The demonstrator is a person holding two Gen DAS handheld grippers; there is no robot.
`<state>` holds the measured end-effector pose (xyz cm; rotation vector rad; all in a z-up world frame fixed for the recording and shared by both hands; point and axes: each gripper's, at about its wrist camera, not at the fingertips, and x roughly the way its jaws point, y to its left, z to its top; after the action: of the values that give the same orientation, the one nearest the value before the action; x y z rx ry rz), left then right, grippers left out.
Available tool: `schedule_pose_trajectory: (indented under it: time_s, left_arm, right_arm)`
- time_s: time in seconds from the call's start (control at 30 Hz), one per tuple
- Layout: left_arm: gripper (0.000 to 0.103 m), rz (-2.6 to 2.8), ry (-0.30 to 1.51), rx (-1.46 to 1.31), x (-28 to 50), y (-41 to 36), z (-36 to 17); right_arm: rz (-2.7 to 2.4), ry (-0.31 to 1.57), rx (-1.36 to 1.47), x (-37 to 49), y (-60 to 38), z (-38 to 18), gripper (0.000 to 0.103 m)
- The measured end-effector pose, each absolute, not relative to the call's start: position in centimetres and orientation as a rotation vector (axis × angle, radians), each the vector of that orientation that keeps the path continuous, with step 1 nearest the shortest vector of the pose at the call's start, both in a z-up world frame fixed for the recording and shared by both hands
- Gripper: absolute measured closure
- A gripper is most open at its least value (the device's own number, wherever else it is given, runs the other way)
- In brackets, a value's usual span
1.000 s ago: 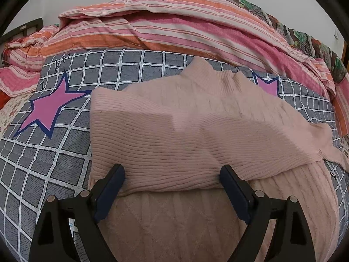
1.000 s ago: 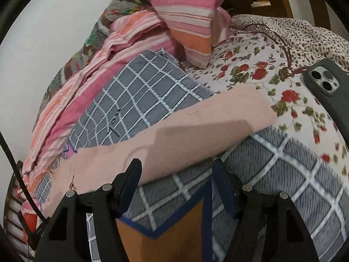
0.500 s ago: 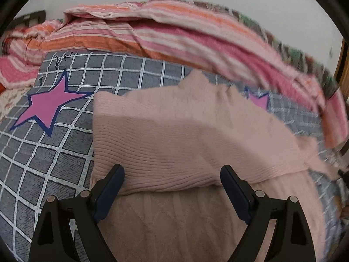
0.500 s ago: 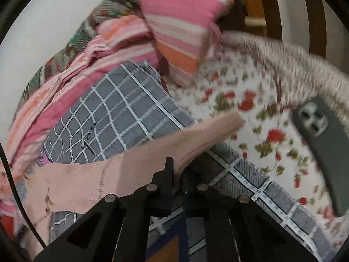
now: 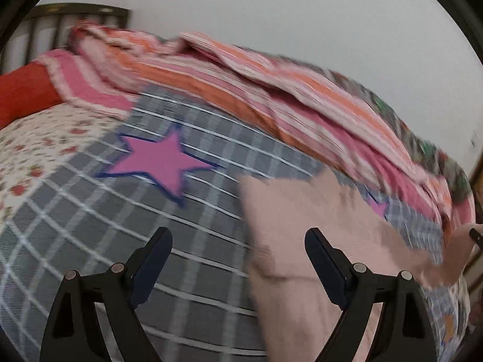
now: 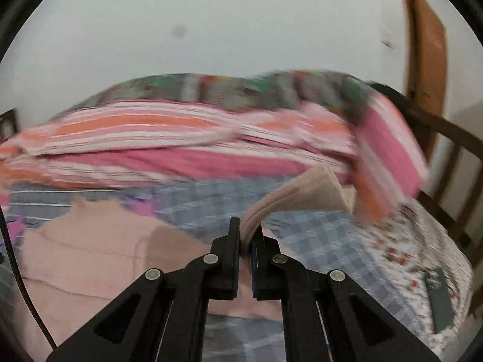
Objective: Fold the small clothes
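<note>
A pale pink knit sweater [image 5: 302, 241] lies on a grey checked blanket [image 5: 90, 226], blurred by motion. My left gripper [image 5: 238, 244] hangs open above the blanket; its right finger is over the sweater's left edge and nothing is between its fingers. In the right wrist view the sweater's body [image 6: 84, 256] lies at the lower left. My right gripper [image 6: 247, 235] is shut on the sweater's sleeve [image 6: 302, 196], which rises from the jaws and curves off to the right, lifted clear of the blanket.
A striped pink and orange quilt [image 5: 271, 90] is heaped along the wall behind the sweater. A floral sheet [image 6: 407, 256] with a dark phone [image 6: 439, 298] on it lies at the right. A wooden bed frame [image 6: 446, 138] rises at the right, a red pillow [image 5: 24, 87] at the far left.
My right gripper shut on the sleeve, then lifted it and swung toward the sweater's body. My left gripper, still open, moved left off the sweater's hem, now over the checked blanket.
</note>
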<state>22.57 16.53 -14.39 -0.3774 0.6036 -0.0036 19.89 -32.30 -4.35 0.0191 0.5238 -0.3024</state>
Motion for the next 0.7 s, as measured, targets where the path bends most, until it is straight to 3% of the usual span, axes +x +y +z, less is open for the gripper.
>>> schedule_pose_trajectory:
  time_s: [0.23, 0.43, 0.5, 0.53, 0.57, 0.7]
  left_arm:
    - [0.014, 0.086, 0.577, -0.371, 22.2, 20.8, -14.8]
    - [0.014, 0.054, 0.618, -0.389, 22.9, 21.6, -16.1]
    - [0.014, 0.036, 0.621, -0.371, 23.0, 20.9, -16.1]
    - [0.014, 0.030, 0.619, -0.362, 23.1, 20.5, -16.0]
    - [0.014, 0.020, 0.618, -0.354, 23.2, 20.2, -16.0]
    - [0.014, -0.060, 0.629, -0.367, 23.7, 18.3, -15.7]
  right_arm:
    - [0.024, 0.573, -0.014, 26.7, -15.3, -5.3, 0.097]
    - [0.258, 0.719, -0.002, 30.1, -5.8, -11.3, 0.096]
    - [0.316, 0.766, 0.024, 30.6, -5.0, -13.1, 0.082]
    - [0.338, 0.795, 0.025, 30.8, -4.6, -13.7, 0.064]
    - [0.355, 0.820, 0.021, 30.7, -4.6, -14.1, 0.056]
    - [0.364, 0.769, 0.040, 28.4, -7.9, -13.1, 0.052]
